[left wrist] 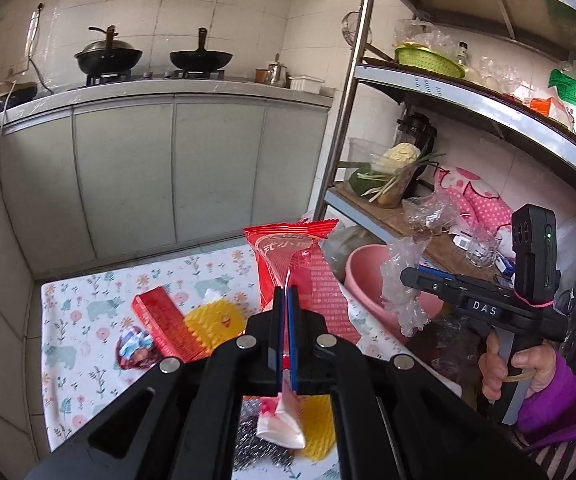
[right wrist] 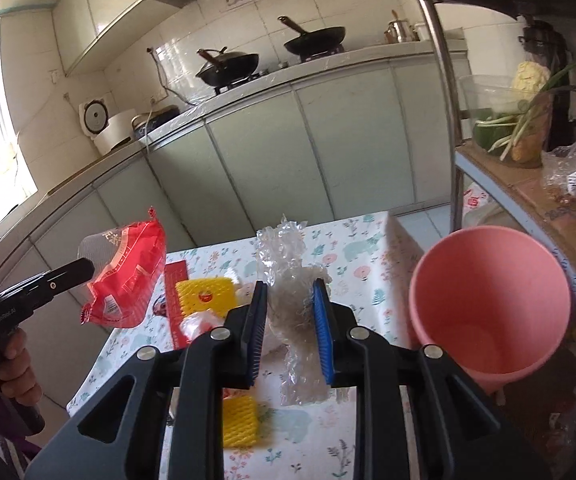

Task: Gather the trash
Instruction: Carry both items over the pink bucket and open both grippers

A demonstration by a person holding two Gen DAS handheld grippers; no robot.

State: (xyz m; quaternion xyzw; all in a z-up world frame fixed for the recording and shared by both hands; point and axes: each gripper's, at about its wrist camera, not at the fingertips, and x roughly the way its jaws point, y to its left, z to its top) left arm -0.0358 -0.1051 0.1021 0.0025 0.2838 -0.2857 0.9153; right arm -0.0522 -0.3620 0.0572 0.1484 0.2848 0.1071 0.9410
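Observation:
My left gripper (left wrist: 287, 294) is shut on a red snack wrapper (left wrist: 302, 264) and holds it above the floral table (left wrist: 88, 312); the wrapper also shows in the right wrist view (right wrist: 126, 280). My right gripper (right wrist: 290, 290) is shut on a crumpled clear plastic wrap (right wrist: 288, 276), which also shows in the left wrist view (left wrist: 402, 284), held above the table's right side. A pink bin (right wrist: 488, 300) stands just right of the table, its mouth tilted toward me.
On the table lie a red flat box (left wrist: 164, 320), yellow foam nets (left wrist: 216, 320) (right wrist: 240, 420), a dark candy wrapper (left wrist: 136, 350) and a white-pink wrapper (left wrist: 282, 420). A metal shelf rack (left wrist: 344, 120) stands to the right. Kitchen cabinets (left wrist: 148, 168) lie beyond.

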